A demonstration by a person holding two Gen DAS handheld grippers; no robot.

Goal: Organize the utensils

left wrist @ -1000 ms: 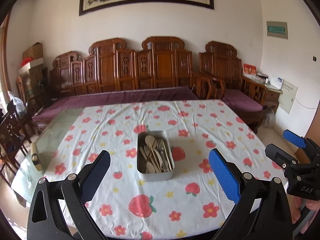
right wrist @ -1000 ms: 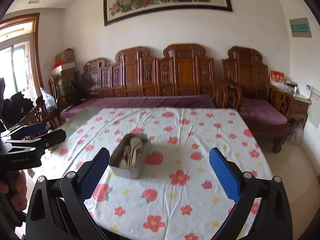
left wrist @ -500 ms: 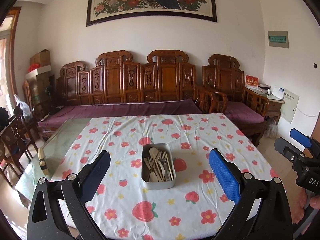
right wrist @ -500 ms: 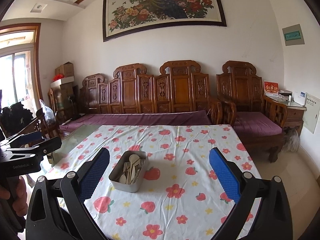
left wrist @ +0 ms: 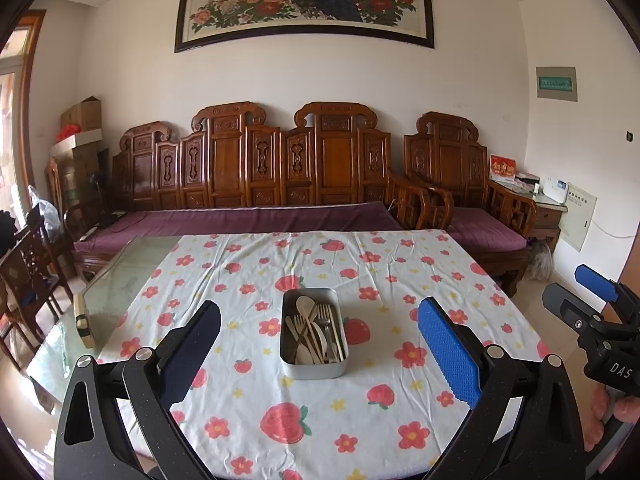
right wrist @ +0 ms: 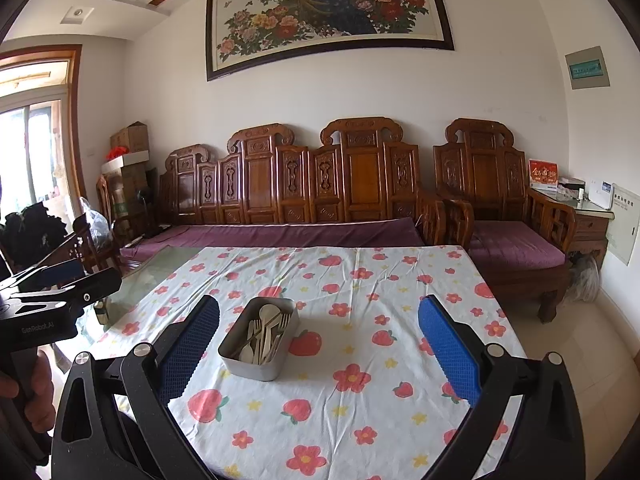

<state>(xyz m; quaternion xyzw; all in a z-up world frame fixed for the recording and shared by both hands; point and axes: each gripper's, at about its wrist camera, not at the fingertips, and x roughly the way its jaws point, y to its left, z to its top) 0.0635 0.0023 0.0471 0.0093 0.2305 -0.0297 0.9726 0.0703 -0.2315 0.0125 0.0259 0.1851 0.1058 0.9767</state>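
My left gripper (left wrist: pixel 319 344) and right gripper (right wrist: pixel 319 340) are spread, empty, near the utensil tin (left wrist: pixel 314 334) on the floral tablecloth (left wrist: pixel 400 280).

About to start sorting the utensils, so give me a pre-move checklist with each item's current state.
1. Left gripper open, holding nothing: ok.
2. Right gripper open, holding nothing: ok.
3. Metal tin upright on the tablecloth: ok.
4. Utensils all inside the tin, heaped and crossing: ok.
5. Separate bins for sorted pieces: not ok, none in view.
6. Exact count of forks and spoons: cannot tell.
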